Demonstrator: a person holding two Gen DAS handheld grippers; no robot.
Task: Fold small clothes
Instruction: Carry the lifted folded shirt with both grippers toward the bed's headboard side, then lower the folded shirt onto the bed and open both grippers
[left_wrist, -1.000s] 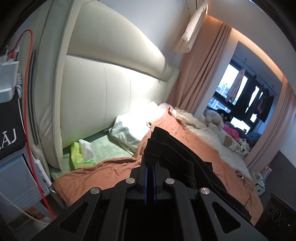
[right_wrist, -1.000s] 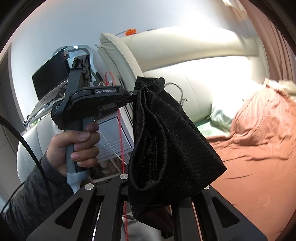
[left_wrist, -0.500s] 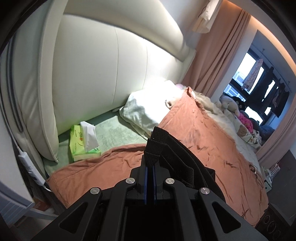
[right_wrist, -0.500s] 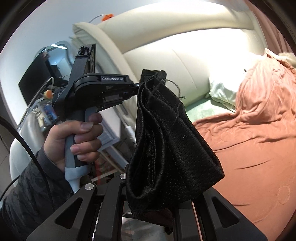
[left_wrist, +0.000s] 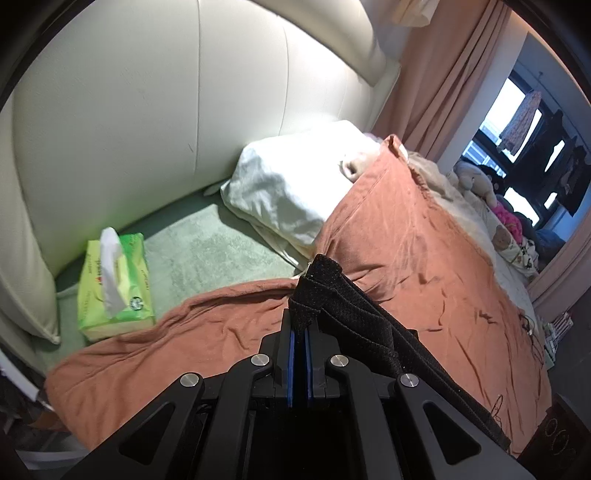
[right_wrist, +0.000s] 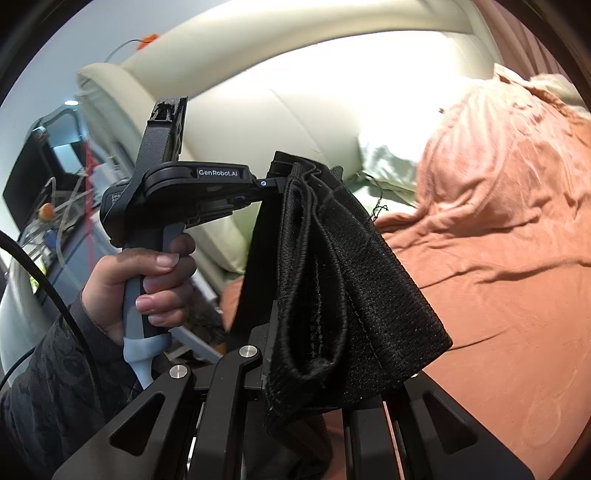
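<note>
Hanging in the air above the bed, a small black knitted garment (right_wrist: 347, 280) is stretched between the two grippers, clear of the covers. The left gripper (left_wrist: 299, 325) has its blue-padded fingers (left_wrist: 290, 354) pressed together on one bunched corner of the cloth (left_wrist: 354, 314), which trails away to the right and downward in folded layers. From the right wrist view the same left gripper (right_wrist: 275, 182) appears from the side, its black body labelled in white lettering, held by the person's left hand (right_wrist: 147, 280) on a grey handle. The garment drops from its tip as a doubled, pouch-like fold, and its lower edge sits across the right gripper (right_wrist: 295, 373); the cloth hides those fingertips, so whether they are pinching it cannot be told.

Below lies a rumpled rust-orange blanket (left_wrist: 424, 266) over a pale green sheet (left_wrist: 207, 247). A white pillow (left_wrist: 295, 184) leans against the cream padded headboard (left_wrist: 147, 110), and a yellow-green soft tissue pack (left_wrist: 114, 284) lies on the sheet beside the blanket's edge.
</note>
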